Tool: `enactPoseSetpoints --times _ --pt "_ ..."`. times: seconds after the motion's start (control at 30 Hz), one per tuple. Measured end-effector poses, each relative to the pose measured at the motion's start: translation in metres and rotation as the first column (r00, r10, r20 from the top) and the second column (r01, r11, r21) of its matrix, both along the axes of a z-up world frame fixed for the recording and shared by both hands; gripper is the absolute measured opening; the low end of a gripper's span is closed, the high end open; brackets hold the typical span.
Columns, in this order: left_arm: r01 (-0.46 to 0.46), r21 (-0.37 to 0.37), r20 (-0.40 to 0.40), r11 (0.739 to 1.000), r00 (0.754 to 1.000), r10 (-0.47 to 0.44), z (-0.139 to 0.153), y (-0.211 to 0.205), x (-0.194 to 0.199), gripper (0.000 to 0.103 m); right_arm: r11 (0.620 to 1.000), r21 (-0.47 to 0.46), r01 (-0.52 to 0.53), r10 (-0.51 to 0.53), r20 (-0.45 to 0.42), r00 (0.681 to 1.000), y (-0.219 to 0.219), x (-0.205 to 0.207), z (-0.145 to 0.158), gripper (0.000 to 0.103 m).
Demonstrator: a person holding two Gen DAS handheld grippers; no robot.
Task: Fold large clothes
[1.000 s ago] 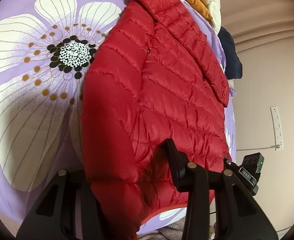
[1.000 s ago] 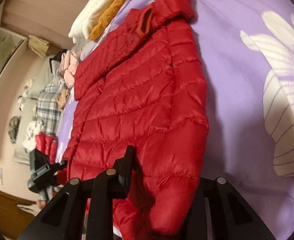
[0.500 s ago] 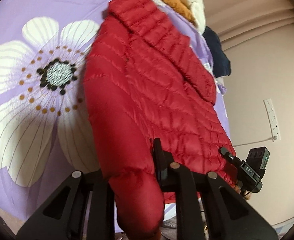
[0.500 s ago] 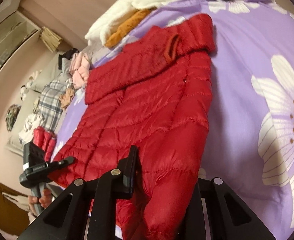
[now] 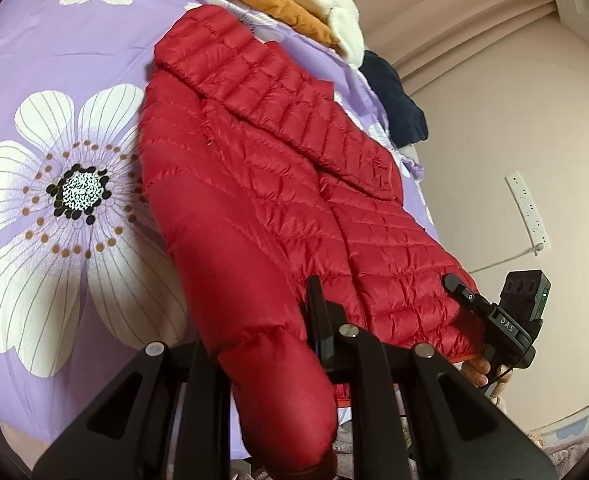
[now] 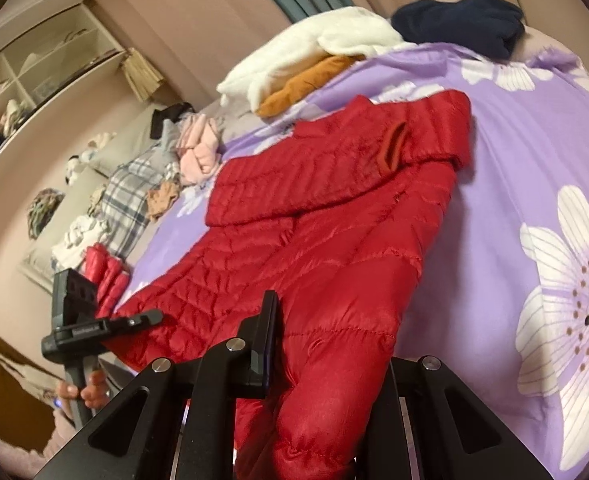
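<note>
A red quilted jacket [image 5: 294,200] lies spread on a purple flowered bedsheet [image 5: 74,60], collar at the far end. My left gripper [image 5: 270,360] is shut on the near end of one sleeve, which is raised off the sheet; only its right finger [image 5: 318,320] shows, the other is behind the fabric. In the right wrist view the jacket [image 6: 314,240] runs away from me, and my right gripper [image 6: 326,364] has the other sleeve between its closing jaws, gripped and lifted. Each gripper shows in the other's view, at the hem: right gripper [image 5: 490,316], left gripper [image 6: 94,324].
White and orange garments [image 5: 294,0] and a navy one [image 5: 398,104] are piled at the bed's far end. Plaid and pink clothes [image 6: 134,196] and a small red folded item [image 6: 106,276] lie along the bed's side. A power strip [image 5: 528,212] hangs on the wall.
Both grippers have risen, taking the sleeve ends up with them. The left jaws have closed onto their sleeve and the right jaws have narrowed. Both views have rolled.
</note>
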State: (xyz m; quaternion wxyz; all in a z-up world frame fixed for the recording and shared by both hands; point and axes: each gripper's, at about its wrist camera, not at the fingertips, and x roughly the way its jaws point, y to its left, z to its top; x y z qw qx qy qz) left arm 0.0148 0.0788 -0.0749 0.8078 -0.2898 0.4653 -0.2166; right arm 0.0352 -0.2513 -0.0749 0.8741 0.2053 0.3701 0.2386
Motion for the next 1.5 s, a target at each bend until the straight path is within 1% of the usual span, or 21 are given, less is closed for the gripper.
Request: enactPoseSetpoints --times 0.3,0.7,1.0,1.3,1.5 --pt "0.026 -0.015 0.068 1.000 0.997 -0.025 0.027 0.001 -0.004 0.014 0.999 0.019 -0.048 0.046 0.074 0.996 -0.001 -0.005 0.025 0.019" --pt "0.065 -0.041 0.155 0.997 0.986 -0.058 0.062 0.006 -0.009 0.014 0.995 0.026 -0.101 0.094 0.183 0.979 0.001 -0.022 0.058 0.019" --pt "0.084 -0.041 0.202 0.996 0.977 -0.074 0.080 0.012 -0.021 0.014 0.994 0.021 -0.107 0.100 0.221 0.970 -0.002 -0.032 0.069 0.019" --pt "0.109 -0.031 0.265 0.994 0.960 -0.096 0.104 0.016 -0.031 0.014 0.994 0.037 -0.107 0.094 0.258 0.962 -0.015 -0.039 0.082 0.019" --pt "0.107 -0.022 0.254 0.994 0.962 -0.098 0.101 0.017 -0.027 0.014 0.995 0.053 -0.087 0.073 0.235 0.969 -0.020 -0.033 0.075 0.019"
